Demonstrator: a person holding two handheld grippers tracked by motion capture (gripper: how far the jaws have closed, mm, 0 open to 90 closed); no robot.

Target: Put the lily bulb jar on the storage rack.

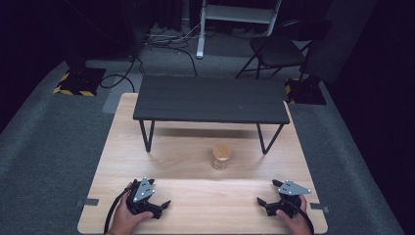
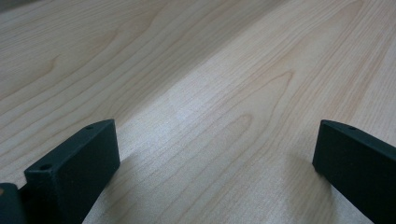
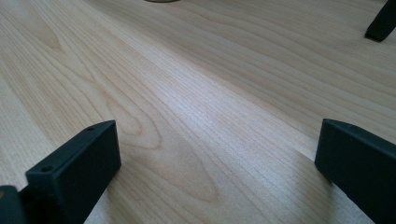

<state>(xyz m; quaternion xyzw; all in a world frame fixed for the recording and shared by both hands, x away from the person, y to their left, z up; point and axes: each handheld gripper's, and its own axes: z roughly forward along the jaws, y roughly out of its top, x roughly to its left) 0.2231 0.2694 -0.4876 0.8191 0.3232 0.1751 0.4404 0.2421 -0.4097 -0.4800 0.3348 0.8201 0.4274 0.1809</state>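
Note:
A small glass jar point(image 1: 221, 157) with a round wooden lid stands on the light wooden table point(image 1: 195, 196), in front of a low black shelf point(image 1: 211, 99). My left gripper point(image 1: 159, 192) rests near the table's front left, held by a hand, jaws spread wide. In the left gripper view the gripper point(image 2: 215, 140) has only bare wood between its jaws. My right gripper point(image 1: 267, 192) rests near the front right, also open. In the right gripper view the gripper point(image 3: 217, 140) is empty, with the jar's base point(image 3: 161, 1) at the top edge. The jar is apart from both grippers.
The black shelf stands on thin metal legs across the back half of the table; one leg point(image 3: 383, 21) shows in the right gripper view. Beyond the table are grey carpet, cables, a folding chair point(image 1: 279, 49) and a white stand point(image 1: 235, 14).

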